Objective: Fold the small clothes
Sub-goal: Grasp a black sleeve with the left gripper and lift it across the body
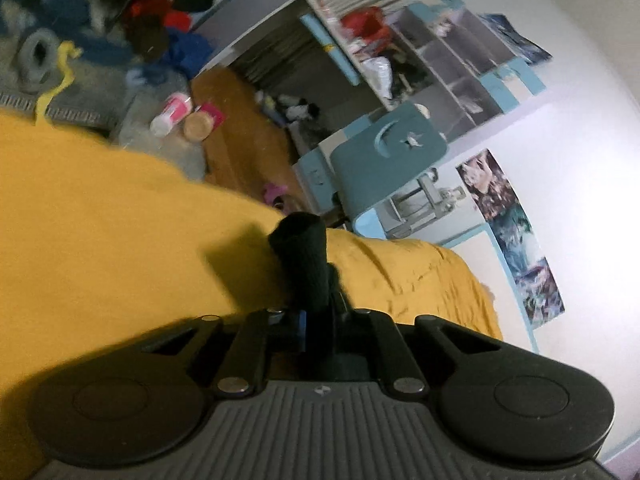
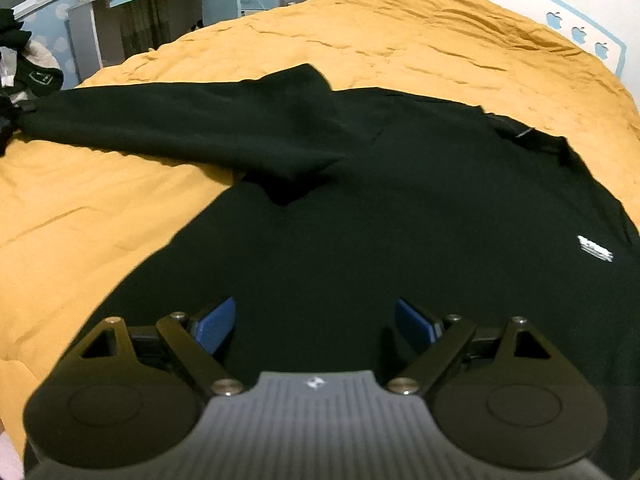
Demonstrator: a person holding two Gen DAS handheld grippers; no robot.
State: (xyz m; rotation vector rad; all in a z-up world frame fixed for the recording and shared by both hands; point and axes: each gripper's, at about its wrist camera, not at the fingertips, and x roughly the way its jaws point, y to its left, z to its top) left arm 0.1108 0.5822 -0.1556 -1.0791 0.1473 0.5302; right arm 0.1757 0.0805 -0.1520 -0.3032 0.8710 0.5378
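The black sweater (image 2: 400, 208) lies flat on the yellow bed (image 2: 400, 32), one sleeve (image 2: 180, 128) stretching sideways from its body. The left gripper (image 1: 316, 320) pinches the cuff; the right gripper (image 2: 314, 320), jaws spread, hovers over the sweater's body.

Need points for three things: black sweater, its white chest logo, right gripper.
black sweater (image 2: 360, 200), right wrist view, on the middle of its body panel.
white chest logo (image 2: 595, 249), right wrist view, on the white mark's centre.
right gripper (image 2: 314, 320), right wrist view, midway between its blue fingertips, open above the sweater.
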